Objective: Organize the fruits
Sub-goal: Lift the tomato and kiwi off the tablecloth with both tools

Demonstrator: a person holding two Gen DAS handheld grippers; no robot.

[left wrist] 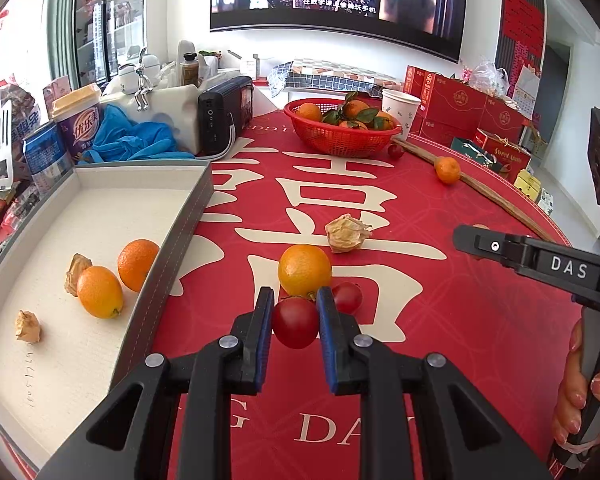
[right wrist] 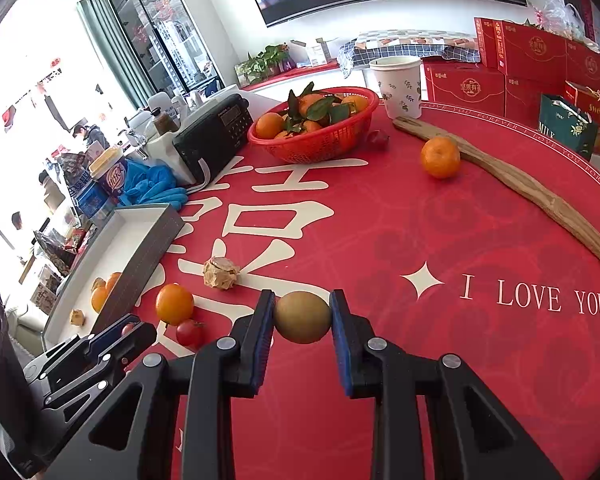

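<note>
Looking along the left gripper [left wrist: 294, 300], the left wrist view shows its two blue-padded fingers closed to a narrow gap on a cherry tomato [left wrist: 295, 322], one pad against each side of it. A kumquat [left wrist: 305, 270] sits touching the tomato just ahead of the fingertips, and a second cherry tomato [left wrist: 347, 298] lies just to the right of the right finger. A papery husked fruit [left wrist: 346, 233] rests a little farther toward the middle of the worktop [left wrist: 480, 320]. The grey tray [left wrist: 172, 248] runs along the worktop's left edge, directly left of this gripper, already holding two kumquats [left wrist: 100, 291] and two husked fruits. So the held tomato lies beside the tray wall, and I judge a short lift and leftward carry over that wall is what the next move calls for. The right gripper [left wrist: 460, 236] reaches in from the right edge of this view.

In the right wrist view, the right gripper [right wrist: 302, 302] is closed about halfway on a brownish-green round fruit [right wrist: 303, 317], held crosswise between the pads, seemingly at or just above the red cloth. From here the tray [right wrist: 140, 264] is well off to the left, beyond the left gripper [right wrist: 112, 338] and the loose fruit [right wrist: 174, 304]. The left hand is clearly the nearer to the tray. A lone mandarin [right wrist: 440, 157] lies against a wooden stick [right wrist: 540, 196] toward the far right edge, and a red basket [right wrist: 320, 140] of leafy mandarins stands at the far side.
</note>
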